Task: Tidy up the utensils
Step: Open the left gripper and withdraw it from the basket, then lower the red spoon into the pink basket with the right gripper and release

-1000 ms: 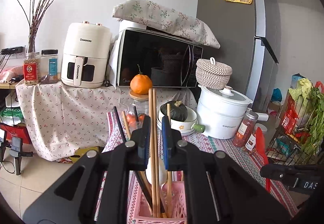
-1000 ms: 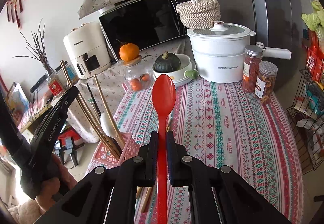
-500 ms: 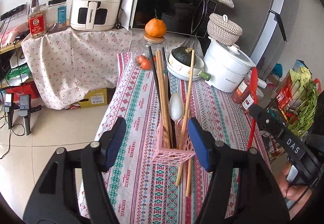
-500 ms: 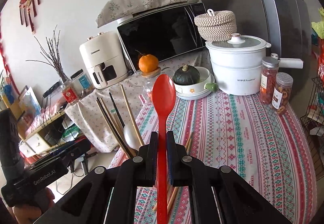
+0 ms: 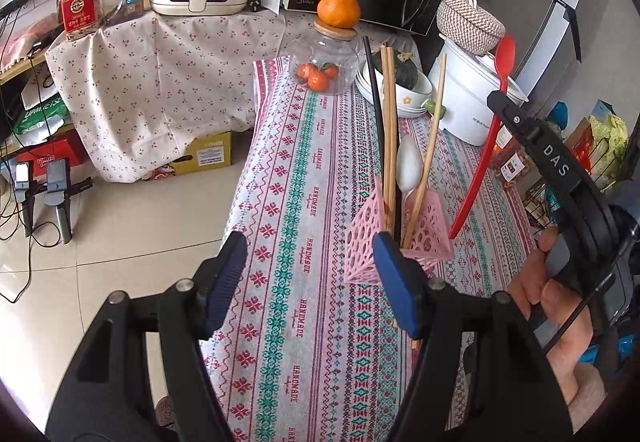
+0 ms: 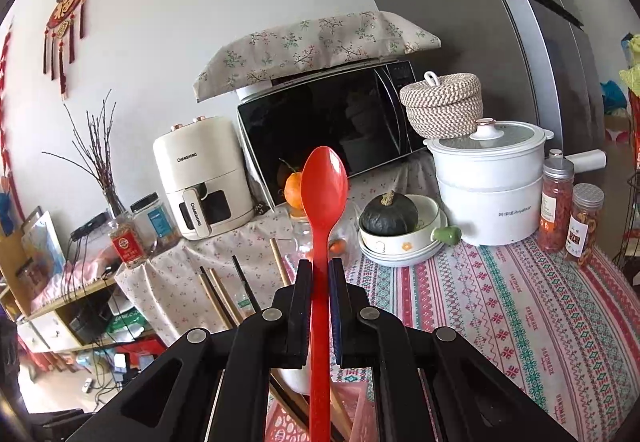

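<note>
A table point(image 5: 304, 202) covered with a patterned cloth is seen. Near its middle a pink basket point(image 5: 430, 230) is stood on the cloth. At the far edge a glass jar point(image 5: 324, 62), stacked bowls point(image 5: 404, 100) and a white pot point(image 5: 476, 110) are lined up. Two red-filled jars point(image 6: 568, 214) are set at the right edge, just beside the pot.

Your left hand-held gripper point(image 5: 307, 278) hangs with blue pads apart and empty over the desk point(image 5: 288, 202) in its striped patterned cloth. Just right of it stands the pink lattice plastic basket point(image 5: 404, 230), with wooden chopsticks point(image 5: 388, 114) and a white spoon point(image 5: 409, 166) upright inside. Right of the basket, your right hand-held gripper point(image 5: 502, 104) clamps a long red plastic spoon point(image 5: 486, 146).
</note>
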A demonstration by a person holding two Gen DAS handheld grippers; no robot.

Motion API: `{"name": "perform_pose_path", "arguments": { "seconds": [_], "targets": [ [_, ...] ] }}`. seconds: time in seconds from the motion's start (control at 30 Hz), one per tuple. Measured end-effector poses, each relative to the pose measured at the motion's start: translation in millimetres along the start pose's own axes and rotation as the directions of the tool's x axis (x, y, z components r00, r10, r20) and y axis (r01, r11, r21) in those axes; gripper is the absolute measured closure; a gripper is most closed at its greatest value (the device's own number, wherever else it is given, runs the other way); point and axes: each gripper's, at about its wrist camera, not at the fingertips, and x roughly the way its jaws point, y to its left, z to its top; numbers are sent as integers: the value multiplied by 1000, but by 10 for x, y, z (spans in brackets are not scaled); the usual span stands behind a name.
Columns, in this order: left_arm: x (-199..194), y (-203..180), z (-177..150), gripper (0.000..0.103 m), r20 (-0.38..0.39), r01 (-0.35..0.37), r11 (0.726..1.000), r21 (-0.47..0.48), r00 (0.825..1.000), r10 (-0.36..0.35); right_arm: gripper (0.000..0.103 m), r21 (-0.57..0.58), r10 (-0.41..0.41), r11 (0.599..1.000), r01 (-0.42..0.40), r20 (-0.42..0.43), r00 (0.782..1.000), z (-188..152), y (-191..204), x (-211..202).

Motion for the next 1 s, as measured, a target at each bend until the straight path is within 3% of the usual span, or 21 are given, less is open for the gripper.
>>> {"name": "perform_pose_path", "arguments": {
  "seconds": [0.3,0.47,0.57,0.63,0.77,0.83,1.0],
  "targets": [
    [53,62,21,36,-23,-9,1000,-23,1000,9,95,-158,-30,987,25,-30,999,-433,189,102],
    [93,54,15,30,-40,-6,999,-31,999,5,93,-167,-12,986,2,-60,998,-470,176,6],
    [84,35,7,26,-43,-6,999,-33,999,5,75,-157,-10,988,0,-64,998,-366,109,-95],
    [78,11,1,22,-46,-9,1000,-30,999,8,57,-147,-10,989,-1,-69,998,-273,33,-177],
    [86,-50,-34,19,-63,-14,1000,-22,998,12,36,-131,-23,991,9,-107,994,-93,-187,-334],
    [100,-88,-56,18,-78,-6,1000,-17,997,5,19,-128,-43,991,26,-136,990,-34,-317,-394],
    [132,-225,-122,15,-103,3,1000,13,995,-2,9,-102,-102,992,80,-242,965,4,-644,-446]
  ]
}}
